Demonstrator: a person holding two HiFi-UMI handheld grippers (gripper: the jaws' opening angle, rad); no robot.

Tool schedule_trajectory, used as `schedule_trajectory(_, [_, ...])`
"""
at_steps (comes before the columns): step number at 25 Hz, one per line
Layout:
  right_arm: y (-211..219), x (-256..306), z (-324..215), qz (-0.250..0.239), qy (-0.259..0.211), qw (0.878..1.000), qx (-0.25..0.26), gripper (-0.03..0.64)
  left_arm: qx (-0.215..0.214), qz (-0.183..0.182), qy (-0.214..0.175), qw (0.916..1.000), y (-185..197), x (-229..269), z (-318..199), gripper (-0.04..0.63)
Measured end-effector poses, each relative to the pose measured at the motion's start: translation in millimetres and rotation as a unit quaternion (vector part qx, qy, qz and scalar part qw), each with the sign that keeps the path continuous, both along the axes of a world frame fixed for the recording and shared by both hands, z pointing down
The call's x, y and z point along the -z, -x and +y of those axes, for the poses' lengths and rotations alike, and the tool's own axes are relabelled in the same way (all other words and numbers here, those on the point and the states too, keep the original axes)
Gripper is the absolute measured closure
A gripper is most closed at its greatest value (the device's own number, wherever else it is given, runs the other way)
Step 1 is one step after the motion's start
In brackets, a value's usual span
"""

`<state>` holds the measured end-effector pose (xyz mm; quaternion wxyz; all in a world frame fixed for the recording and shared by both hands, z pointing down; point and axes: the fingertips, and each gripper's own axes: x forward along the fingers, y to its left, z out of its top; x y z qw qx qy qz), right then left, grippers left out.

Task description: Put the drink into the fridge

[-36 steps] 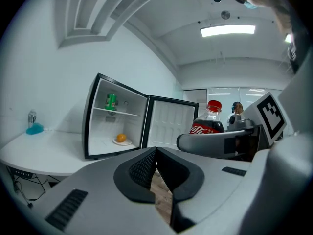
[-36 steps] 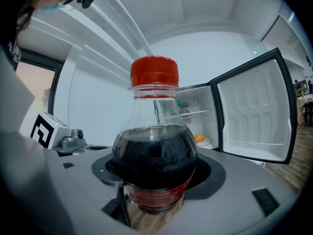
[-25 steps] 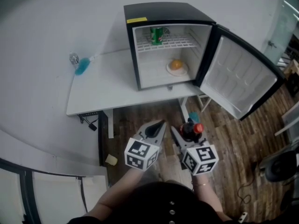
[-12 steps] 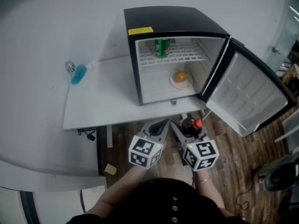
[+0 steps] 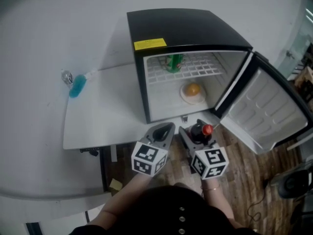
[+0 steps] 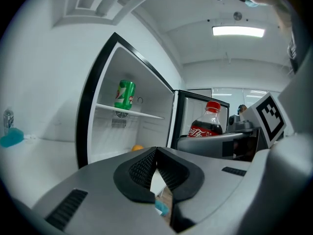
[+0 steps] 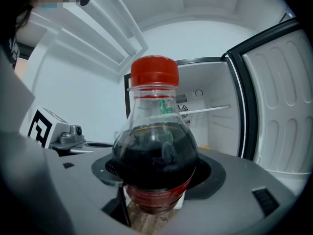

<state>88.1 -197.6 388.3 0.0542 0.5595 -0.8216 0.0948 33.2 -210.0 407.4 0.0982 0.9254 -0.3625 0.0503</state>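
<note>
At the far left edge of the white table (image 5: 105,114) lies a small blue object (image 5: 77,86), too small to name, well apart from everything else. The black mini fridge (image 5: 186,27) stands on the table's right end with its mouth facing the person. A green can (image 5: 174,62) stands upright towards the left of the wire shelf, and below it a plate with something orange (image 5: 193,93) rests on the fridge floor. Just short of the table's near edge, over the wooden floor, the two grippers sit side by side. The left gripper (image 6: 155,153) has its jaws pressed together at the tips with nothing between them. To its right, the right gripper (image 7: 156,182) is clamped on the lower body of the cola bottle (image 7: 155,146), which stands upright, red cap on top, long axis vertical. The drink is thus outside the fridge, held in front of and below the opening. The move ahead turns on this: the cavity lies straight ahead of the right jaws, beyond the bottle, so the bottle would likely go in base-low and cap-up, probably onto the floor space beside the plate or onto the shelf right of the can. The right gripper is the nearer one and already carries the load. Farthest right, the fridge door (image 5: 271,114) hangs wide open, leaving the way in unobstructed.
</note>
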Motion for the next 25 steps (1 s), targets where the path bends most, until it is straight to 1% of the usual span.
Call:
schedule_trajectory(5, [5,-16,-7,-0.014,0.020,1.000,0.013,0.299,0.001,-0.010,0.007,0.9999,2,-10,-12,0.589])
schedule_trajectory(8, [2,-25,-8,-0.015,0.033,0.999,0.012,0.299,0.006,-0.010,0.012,0.9998,2,-15,-12,0.589])
schedule_trajectory(13, [0,-29,-14,-0.019,0.038,0.999,0.023,0.299,0.021,-0.015,0.012,0.9996,1,-17,-17,0.589])
schedule_trajectory(17, [0,-28,-22,-0.011,0.037,0.998,0.046,0.299,0.037,-0.008,0.010,0.9992,-4,-12,-25,0.589])
schedule_trajectory(22, [-9,-24,-29,0.003,0.041,0.996,0.073,0.299,0.054,0.000,0.017,0.9984,-15,-9,-29,0.589])
schedule_trajectory(25, [-22,-20,-35,0.019,0.036,0.997,0.072,0.299,0.061,0.004,0.016,0.9980,-23,-5,-31,0.589])
